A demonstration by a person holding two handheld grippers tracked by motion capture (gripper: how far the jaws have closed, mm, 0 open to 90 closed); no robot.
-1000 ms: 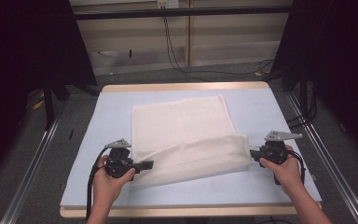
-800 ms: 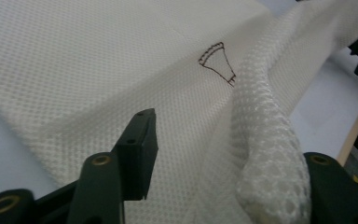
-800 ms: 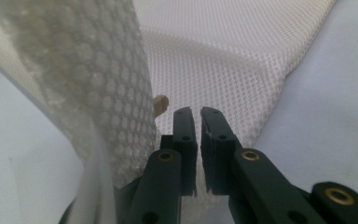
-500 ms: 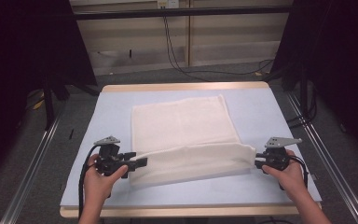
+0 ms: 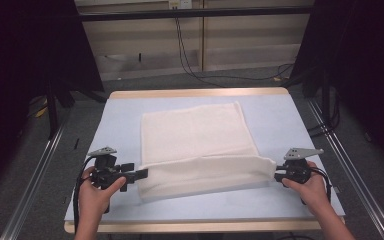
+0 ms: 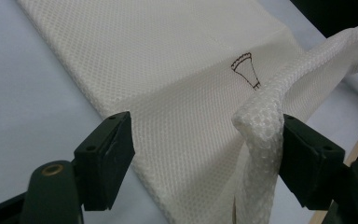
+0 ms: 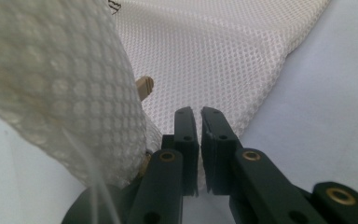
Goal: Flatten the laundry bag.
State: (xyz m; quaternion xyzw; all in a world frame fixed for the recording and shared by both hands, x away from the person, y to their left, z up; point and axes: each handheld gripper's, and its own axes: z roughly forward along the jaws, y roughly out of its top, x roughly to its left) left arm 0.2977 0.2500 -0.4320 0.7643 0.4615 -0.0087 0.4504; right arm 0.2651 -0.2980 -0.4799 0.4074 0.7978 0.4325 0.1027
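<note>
A cream mesh towel (image 5: 195,135) lies on the pale blue table (image 5: 120,115), its near edge folded up and stretched between the two grippers. My left gripper (image 5: 140,173) is open. In the left gripper view, my left gripper (image 6: 205,126) has its jaws wide apart, and the lifted towel corner (image 6: 256,116) leans against the right jaw. My right gripper (image 5: 276,172) is at the towel's right corner. In the right gripper view, my right gripper (image 7: 199,112) has its jaws pressed together. No cloth shows between them, and a fold of towel (image 7: 74,79) hangs beside them on the left.
A small dark shuttlecock drawing (image 6: 245,68) marks the towel. A wooden edge (image 5: 200,226) bounds the table's near side, with metal rails (image 5: 35,175) along both sides. Cables (image 5: 190,55) run down the back wall.
Both hands have drawn toward the near edge, pulling the lifted towel edge with them. The folded strip now lies lower and nearer the front.
</note>
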